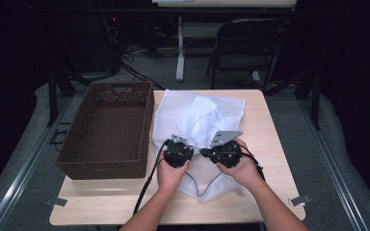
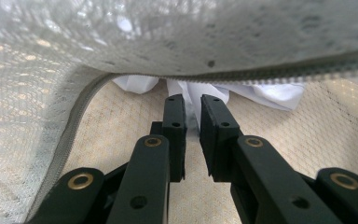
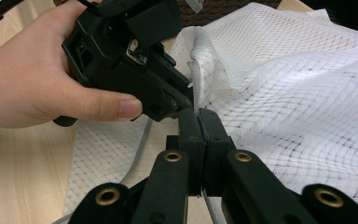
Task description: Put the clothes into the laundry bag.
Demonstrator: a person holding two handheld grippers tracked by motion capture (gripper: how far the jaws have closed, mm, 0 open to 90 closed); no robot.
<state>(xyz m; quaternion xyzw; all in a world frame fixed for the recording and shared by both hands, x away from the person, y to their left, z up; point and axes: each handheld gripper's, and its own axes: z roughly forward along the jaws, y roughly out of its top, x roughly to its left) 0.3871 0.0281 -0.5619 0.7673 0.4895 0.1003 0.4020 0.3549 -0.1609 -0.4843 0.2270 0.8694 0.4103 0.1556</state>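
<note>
A white mesh laundry bag (image 1: 197,113) lies on the light wooden table (image 1: 272,144), its zippered opening facing the person. My right gripper (image 3: 198,119) is shut on the bag's upper edge (image 3: 200,70) and holds it raised. My left gripper (image 2: 193,116) reaches inside the opening, under the lifted mesh layer (image 2: 168,37) and its zipper (image 2: 279,77). Its jaws stand almost together on a fold of white cloth (image 2: 270,95) lying inside the bag. In the high view both grippers, left (image 1: 177,147) and right (image 1: 223,148), sit side by side at the bag's near end.
A dark brown woven basket (image 1: 108,130) stands on the table's left part, close beside the bag. A folding chair (image 1: 248,43) and a desk leg (image 1: 179,48) are on the floor beyond the table. Bare wood shows right of the bag and along the near edge.
</note>
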